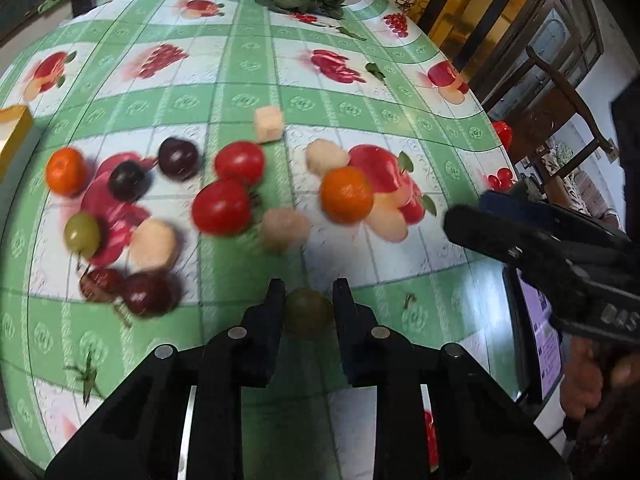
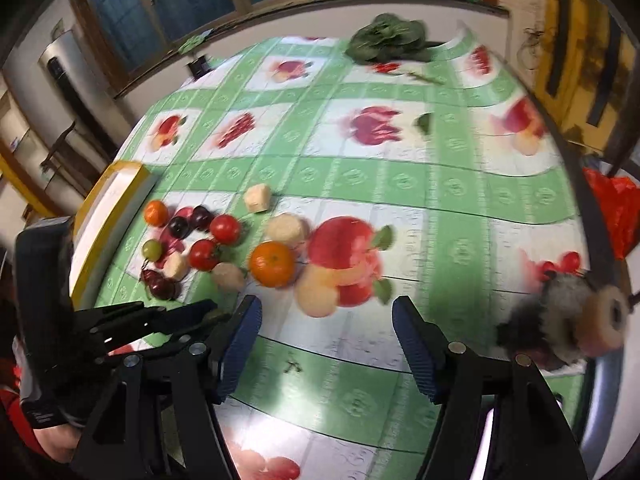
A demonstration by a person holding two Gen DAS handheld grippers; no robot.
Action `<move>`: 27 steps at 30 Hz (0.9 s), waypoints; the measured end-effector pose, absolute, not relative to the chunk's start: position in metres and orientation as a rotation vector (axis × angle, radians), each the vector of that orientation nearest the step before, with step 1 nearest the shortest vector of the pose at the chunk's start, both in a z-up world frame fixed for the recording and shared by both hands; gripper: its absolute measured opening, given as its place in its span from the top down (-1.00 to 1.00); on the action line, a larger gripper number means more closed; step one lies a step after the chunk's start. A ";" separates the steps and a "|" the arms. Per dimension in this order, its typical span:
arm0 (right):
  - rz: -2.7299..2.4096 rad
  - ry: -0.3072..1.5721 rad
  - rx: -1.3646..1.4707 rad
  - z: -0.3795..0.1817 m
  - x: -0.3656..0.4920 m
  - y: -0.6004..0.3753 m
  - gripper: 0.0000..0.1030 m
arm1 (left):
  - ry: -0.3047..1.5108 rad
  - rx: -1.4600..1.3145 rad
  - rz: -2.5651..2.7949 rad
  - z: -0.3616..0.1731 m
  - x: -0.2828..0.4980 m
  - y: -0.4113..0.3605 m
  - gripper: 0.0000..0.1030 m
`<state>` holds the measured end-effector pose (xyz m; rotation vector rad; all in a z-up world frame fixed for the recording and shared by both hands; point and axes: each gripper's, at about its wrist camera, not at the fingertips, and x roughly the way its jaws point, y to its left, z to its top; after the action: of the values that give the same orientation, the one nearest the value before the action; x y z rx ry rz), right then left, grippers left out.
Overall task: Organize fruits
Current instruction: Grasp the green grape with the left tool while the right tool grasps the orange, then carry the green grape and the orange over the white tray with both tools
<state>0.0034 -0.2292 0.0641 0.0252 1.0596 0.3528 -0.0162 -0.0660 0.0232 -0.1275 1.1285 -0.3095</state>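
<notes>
Left wrist view: left gripper [image 1: 308, 294] clenched on green grape [image 1: 307, 312]; pick step. Next: lift, carry toward yellow tray [image 2: 116, 216].

My left gripper [image 1: 308, 292] half hides a blurred green fruit [image 1: 308, 314], yellow tray [image 1: 14, 132] cut off at nine o'clock, furry thing [image 2: 568, 320] at three o'clock too smeared to name.

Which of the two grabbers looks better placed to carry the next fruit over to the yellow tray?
Left. The left gripper is already closed on a green grape, and the yellow tray lies on its side. The right gripper is open, holding nothing.
</notes>
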 end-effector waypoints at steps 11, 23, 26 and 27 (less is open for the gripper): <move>0.426 1.150 -0.034 0.030 0.040 -0.180 -0.03 | 1.123 -0.160 -0.236 0.031 -0.033 -0.039 0.58; 0.433 1.179 -0.033 0.023 0.044 -0.169 0.29 | 1.120 -0.125 -0.229 0.034 -0.032 -0.034 0.58; 0.421 1.174 -0.004 0.027 0.044 -0.174 0.29 | 1.120 -0.123 -0.235 0.035 -0.031 -0.034 0.58; 0.419 1.174 0.002 0.028 0.044 -0.175 0.29 | 1.119 -0.123 -0.236 0.035 -0.030 -0.034 0.58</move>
<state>0.0439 -0.1749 0.0283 0.0019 1.1737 0.4190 -0.0303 -0.0335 0.0347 -0.1234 1.1191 -0.2362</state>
